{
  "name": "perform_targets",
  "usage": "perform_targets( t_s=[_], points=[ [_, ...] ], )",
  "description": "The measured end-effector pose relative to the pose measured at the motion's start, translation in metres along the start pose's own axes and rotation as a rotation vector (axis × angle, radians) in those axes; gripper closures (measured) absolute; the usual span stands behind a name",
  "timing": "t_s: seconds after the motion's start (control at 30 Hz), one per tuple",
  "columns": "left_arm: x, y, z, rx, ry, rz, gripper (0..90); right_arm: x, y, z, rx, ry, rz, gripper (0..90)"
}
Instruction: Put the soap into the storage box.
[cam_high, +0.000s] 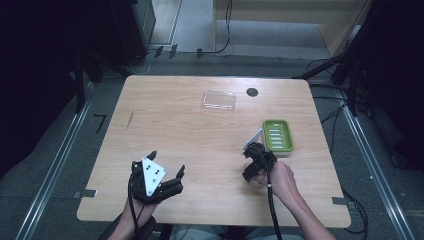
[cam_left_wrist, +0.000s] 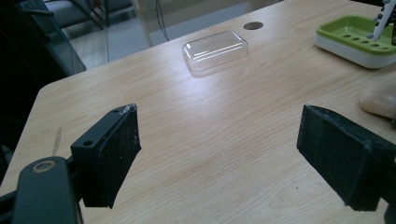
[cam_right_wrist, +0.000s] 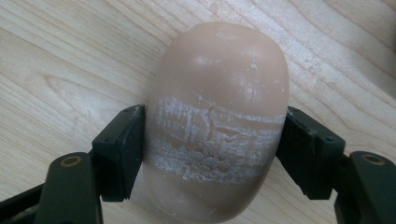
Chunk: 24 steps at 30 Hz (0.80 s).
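Observation:
A tan oval soap bar (cam_right_wrist: 217, 121) with a cracked white band lies against the wooden table (cam_high: 175, 125). My right gripper (cam_right_wrist: 212, 149) is shut on its two long sides. From above, that gripper (cam_high: 250, 172) points down just left of a green and white soap dish (cam_high: 278, 135). I cannot tell whether the soap touches the wood. My left gripper (cam_high: 167, 162) stands open near the front left edge, nothing between its jaws. In the left gripper view the open gripper (cam_left_wrist: 219, 154) faces the soap (cam_left_wrist: 380, 100) and the dish (cam_left_wrist: 357, 35).
A clear plastic lid (cam_high: 219, 100) lies upside down at the back middle of the table, also seen as the lid (cam_left_wrist: 215, 49). A dark round hole (cam_high: 252, 92) sits just right of it. Cables and dark stands surround the table.

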<state>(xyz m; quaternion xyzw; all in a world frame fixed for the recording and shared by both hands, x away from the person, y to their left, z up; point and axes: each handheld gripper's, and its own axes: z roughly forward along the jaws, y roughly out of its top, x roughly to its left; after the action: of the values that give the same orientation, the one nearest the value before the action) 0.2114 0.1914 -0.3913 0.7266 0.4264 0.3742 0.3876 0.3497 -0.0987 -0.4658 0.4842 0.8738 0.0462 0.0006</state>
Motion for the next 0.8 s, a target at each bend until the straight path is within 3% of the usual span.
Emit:
perform_targets(
  t_s=[0.37,0.8],
  points=[
    [-0.0003,-0.0001,0.0001,0.000,0.000,0.001,14.0,0.0033,0.0018,0.0008,0.027,-0.035,-0.032,30.4],
    [-0.0009,0.0000,0.0001,0.004,0.000,0.006,14.0,0.0023,0.0044,0.0009,0.056,-0.036,-0.041,31.2]
  ],
)
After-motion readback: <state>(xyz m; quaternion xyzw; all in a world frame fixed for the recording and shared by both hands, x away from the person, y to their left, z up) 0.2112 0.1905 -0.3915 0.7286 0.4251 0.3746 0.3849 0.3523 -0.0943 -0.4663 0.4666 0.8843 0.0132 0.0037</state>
